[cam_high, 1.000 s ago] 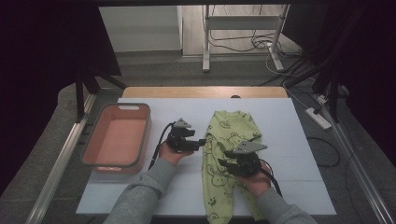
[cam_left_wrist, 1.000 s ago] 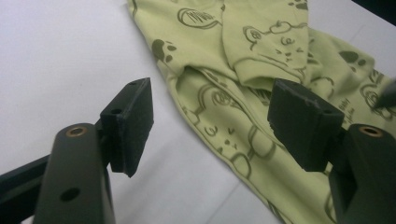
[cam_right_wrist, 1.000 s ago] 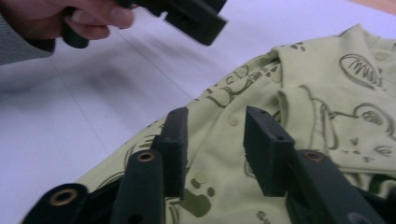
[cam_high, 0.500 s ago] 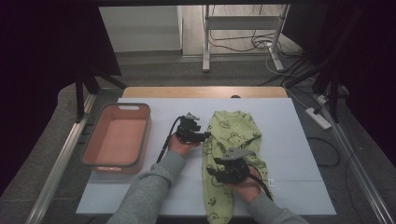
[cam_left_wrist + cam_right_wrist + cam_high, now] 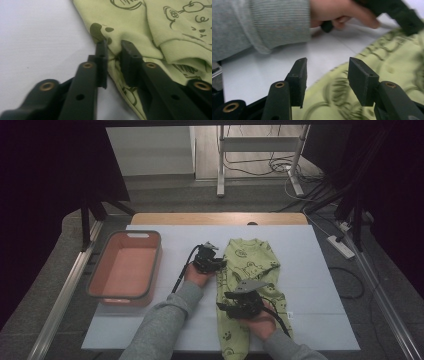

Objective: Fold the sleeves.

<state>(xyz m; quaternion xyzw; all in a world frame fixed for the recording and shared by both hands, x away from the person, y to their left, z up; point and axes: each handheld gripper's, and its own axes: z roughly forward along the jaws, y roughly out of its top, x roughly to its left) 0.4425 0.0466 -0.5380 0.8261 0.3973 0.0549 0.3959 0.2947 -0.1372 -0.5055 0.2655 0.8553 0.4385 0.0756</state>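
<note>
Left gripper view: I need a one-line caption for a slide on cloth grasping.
Left gripper pinching the edge of a light green printed baby garment on the white table.

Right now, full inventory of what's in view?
baby onesie: 1, light green with dark animal print, flat on the table right of centre
bin: 1, salmon pink with grey rim, left side of the table
table: 1, white top with a wooden far edge
power strip: 1, white, on the floor at right
metal stand: 1, white, on the floor beyond the table
left claw: 1, black, pinching the onesie's left edge, jaws just closed in
right claw: 1, black, open over the onesie's lower part
sleeves: 2, grey
</note>
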